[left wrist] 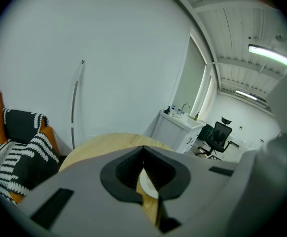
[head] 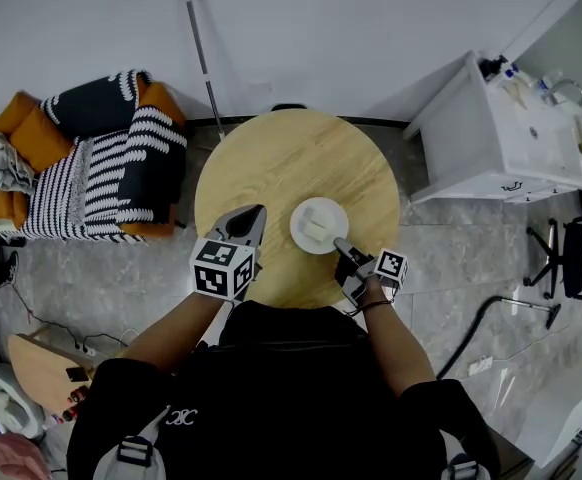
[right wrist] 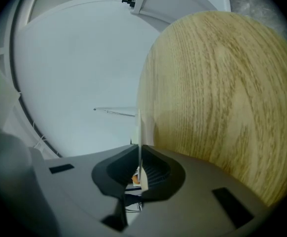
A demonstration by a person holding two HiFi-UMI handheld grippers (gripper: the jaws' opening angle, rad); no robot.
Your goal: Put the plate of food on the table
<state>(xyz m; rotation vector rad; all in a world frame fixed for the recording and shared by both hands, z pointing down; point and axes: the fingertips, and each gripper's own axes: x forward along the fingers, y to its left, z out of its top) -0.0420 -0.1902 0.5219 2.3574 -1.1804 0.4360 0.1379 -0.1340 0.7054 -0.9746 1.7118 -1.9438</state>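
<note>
Right gripper (head: 340,244): my fingers are clamped on the near rim of the plate (head: 305,236). In the right gripper view the plate (right wrist: 139,127) shows edge-on as a thin white line pinched between the two dark pads (right wrist: 156,173).

The plate sits over the near-right part of the round wooden table (head: 271,158), with a pale block of food (head: 321,220) on it. I cannot tell whether its base touches the wood or is just above it.

Left gripper (head: 257,214): fingers together, nothing between them. It is over the table just left of the plate, tips pointing toward it, not touching. Through the narrow slit below its pads, the left gripper view shows a strip of table (left wrist: 151,209) and a sliver of white plate (left wrist: 147,185).

A striped sofa (head: 101,168) is left of the table and a white cabinet (head: 491,133) is to the right.
</note>
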